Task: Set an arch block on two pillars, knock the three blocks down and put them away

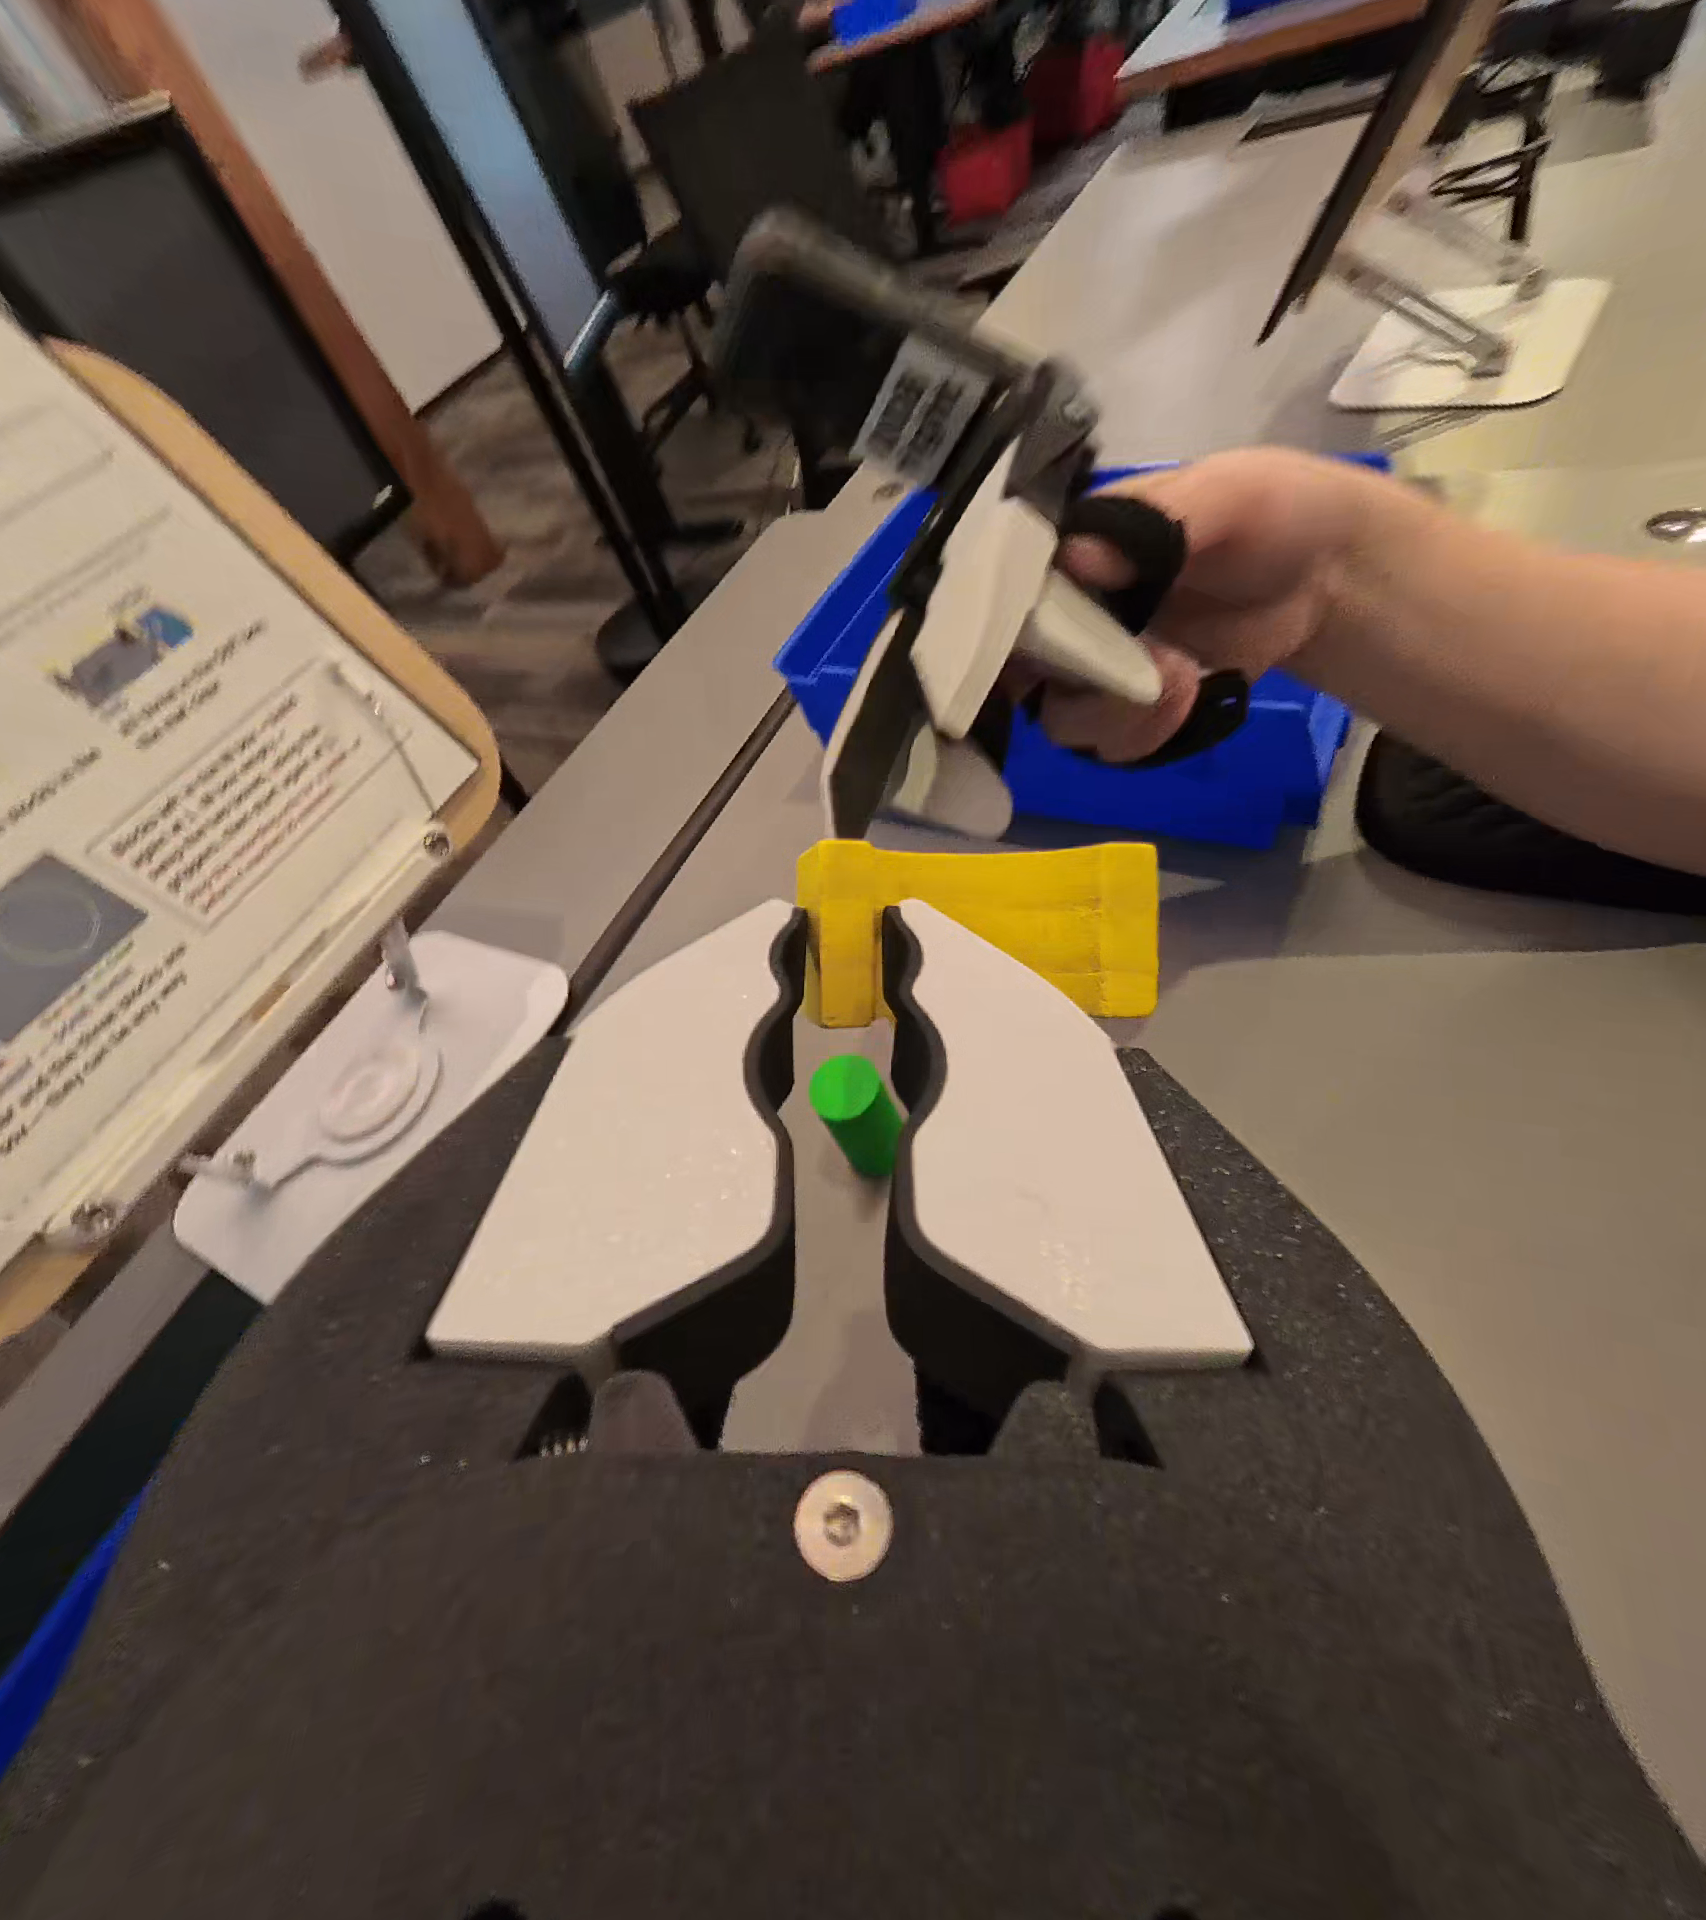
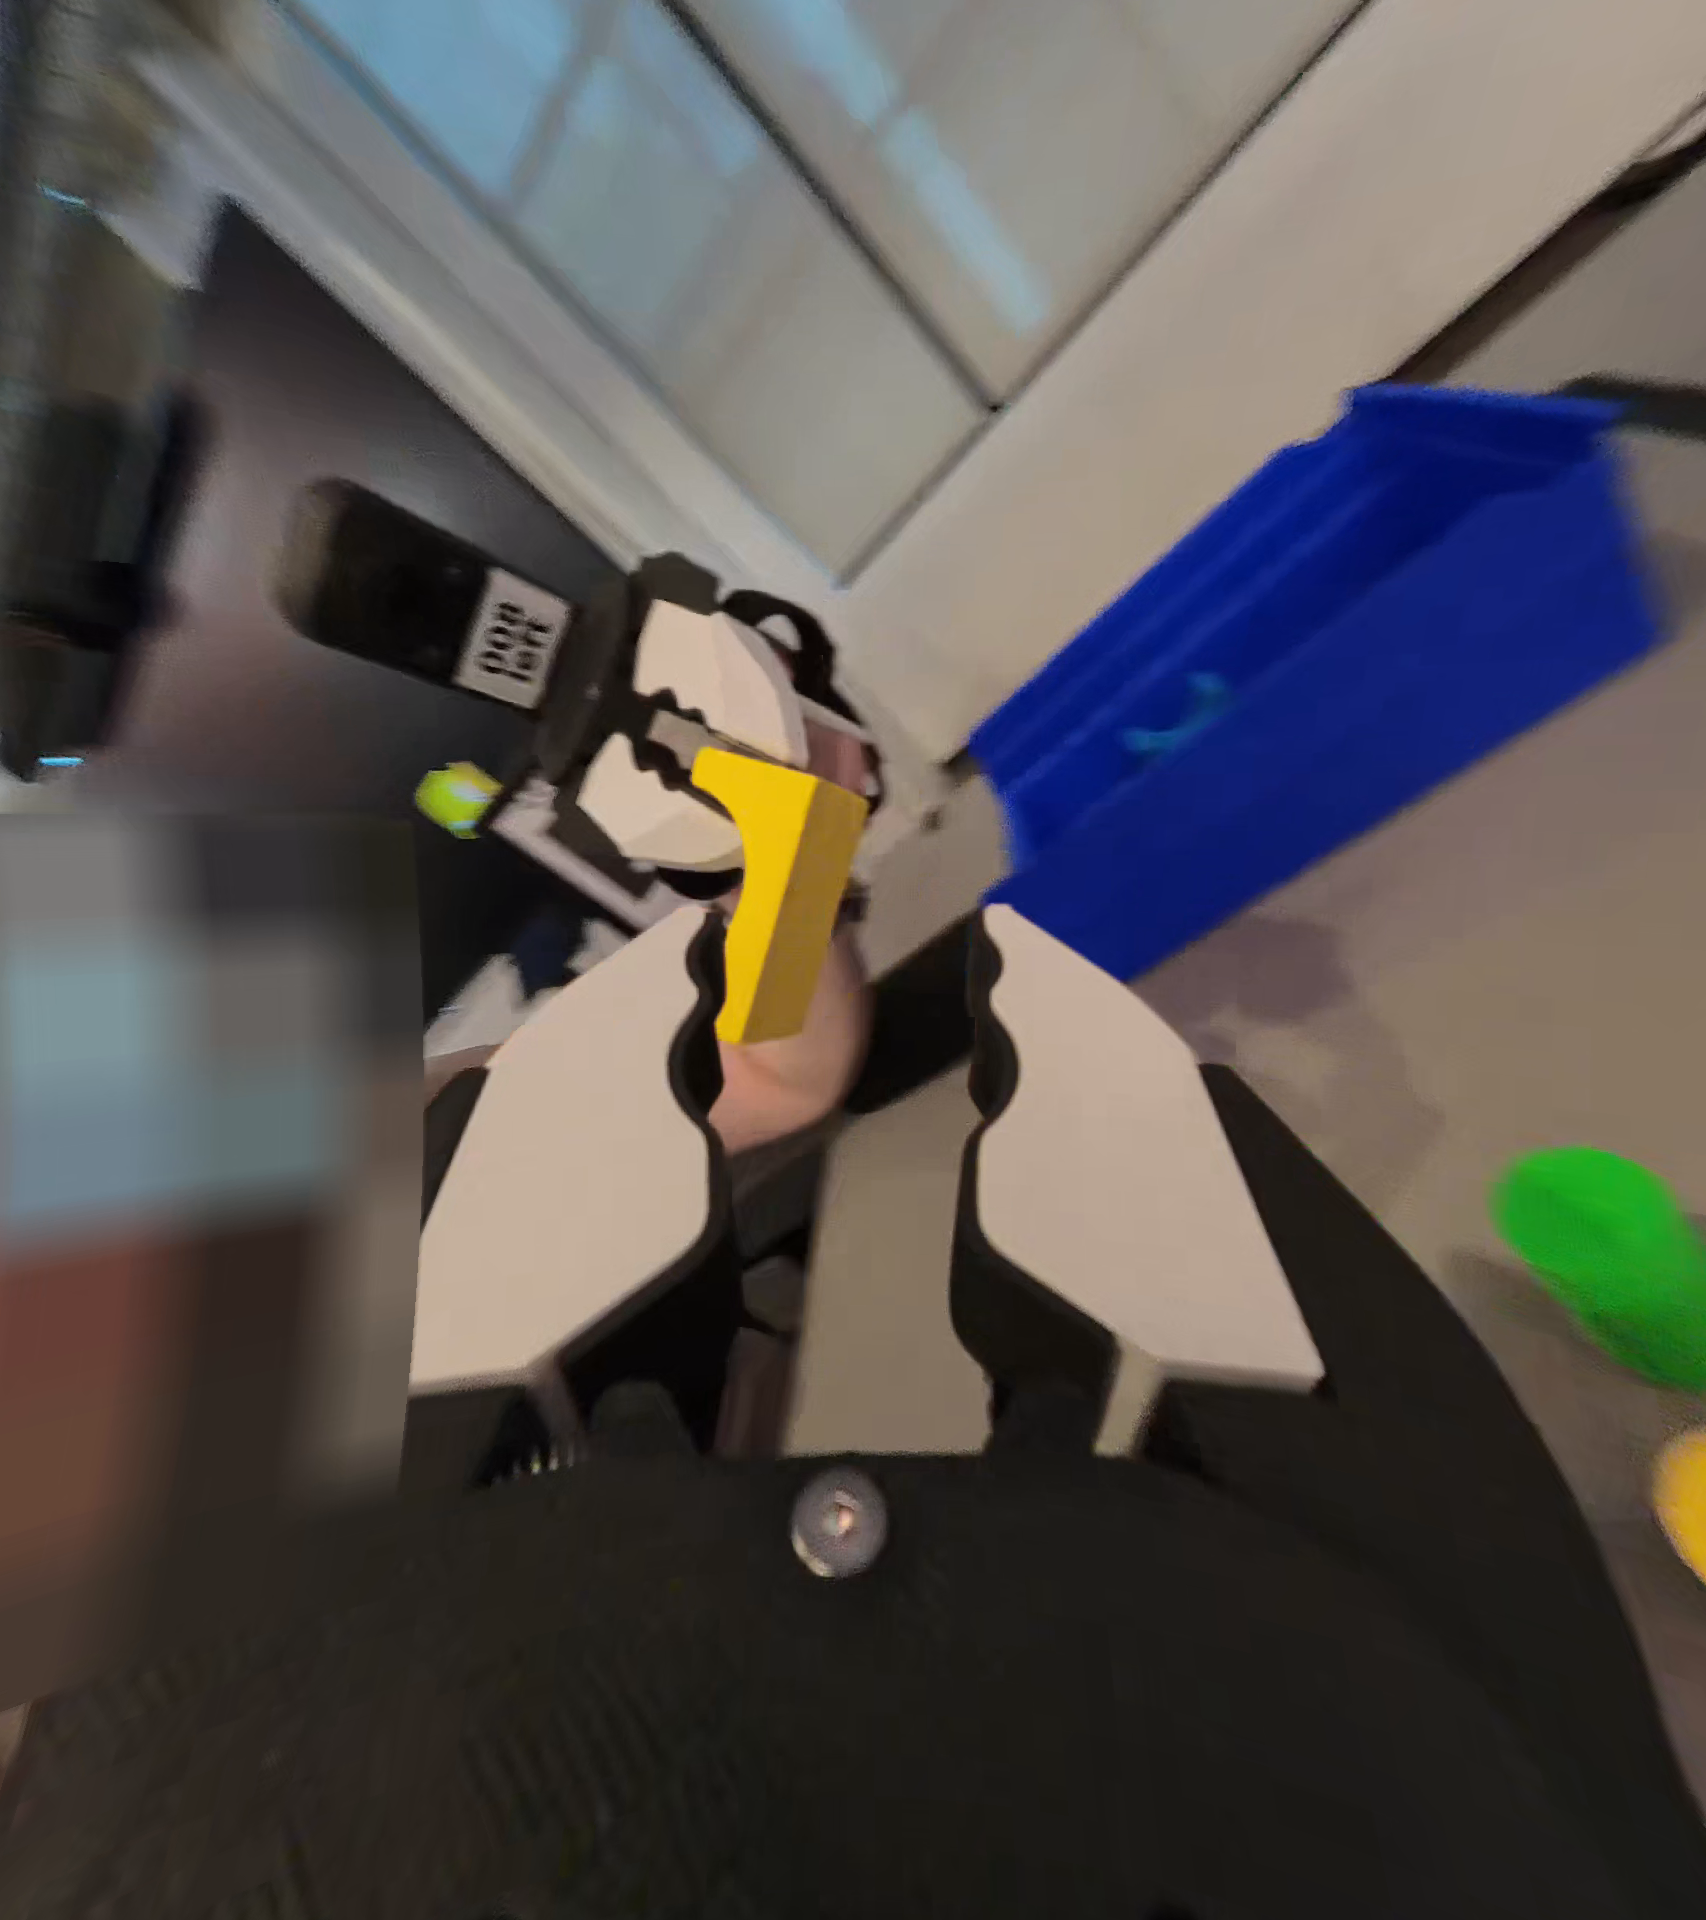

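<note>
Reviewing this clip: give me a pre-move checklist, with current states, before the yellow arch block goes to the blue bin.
1. left gripper shut on one leg of the yellow arch block: ok.
2. Arch lifted clear of the table: cannot tell.
3. right gripper open and empty: ok.
4. blue bin upright beyond the arch: ok.
5. green cylinder lying on its side on the table, not yet stowed: not ok.
6. Right wrist view sharp: not ok, motion blur.

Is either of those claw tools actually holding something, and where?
Yes. The left gripper pinches one leg of the yellow arch block. The right gripper is open, holding nothing.
</note>
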A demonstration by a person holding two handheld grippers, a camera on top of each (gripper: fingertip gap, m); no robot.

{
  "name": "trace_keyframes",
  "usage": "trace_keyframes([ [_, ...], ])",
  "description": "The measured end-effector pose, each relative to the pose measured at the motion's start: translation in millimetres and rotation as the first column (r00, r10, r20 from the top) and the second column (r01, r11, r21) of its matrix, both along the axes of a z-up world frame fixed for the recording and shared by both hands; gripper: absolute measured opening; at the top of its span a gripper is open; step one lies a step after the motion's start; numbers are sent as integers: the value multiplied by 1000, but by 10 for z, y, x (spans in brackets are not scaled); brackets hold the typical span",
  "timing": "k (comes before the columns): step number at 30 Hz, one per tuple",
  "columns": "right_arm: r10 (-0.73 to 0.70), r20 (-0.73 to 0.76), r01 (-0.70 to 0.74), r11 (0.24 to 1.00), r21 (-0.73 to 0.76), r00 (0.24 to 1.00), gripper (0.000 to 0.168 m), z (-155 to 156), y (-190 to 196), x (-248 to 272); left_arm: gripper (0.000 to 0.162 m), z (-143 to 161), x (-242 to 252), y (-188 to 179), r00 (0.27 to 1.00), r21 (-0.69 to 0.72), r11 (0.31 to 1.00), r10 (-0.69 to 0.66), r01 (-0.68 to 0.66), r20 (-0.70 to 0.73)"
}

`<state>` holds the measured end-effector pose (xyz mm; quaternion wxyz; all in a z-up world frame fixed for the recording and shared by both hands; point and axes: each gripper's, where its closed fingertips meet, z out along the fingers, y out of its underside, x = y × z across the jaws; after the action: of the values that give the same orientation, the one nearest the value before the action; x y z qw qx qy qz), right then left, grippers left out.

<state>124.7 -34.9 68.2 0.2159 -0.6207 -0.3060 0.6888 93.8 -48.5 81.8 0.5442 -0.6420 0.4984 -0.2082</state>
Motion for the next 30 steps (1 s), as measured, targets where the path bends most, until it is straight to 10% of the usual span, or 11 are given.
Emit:
trace_keyframes([
  [16, 448, -415, -528, 843, -96, 792, 42, 404, -906, -309, 13, 367, 61, -512, 960, 126, 970, -228, 209, 161],
  [30, 163, -82, -158, 985, 65, 983, 36, 20, -327, -222, 23, 461, -284, -223, 980, 149, 989, -37, 8, 194],
])
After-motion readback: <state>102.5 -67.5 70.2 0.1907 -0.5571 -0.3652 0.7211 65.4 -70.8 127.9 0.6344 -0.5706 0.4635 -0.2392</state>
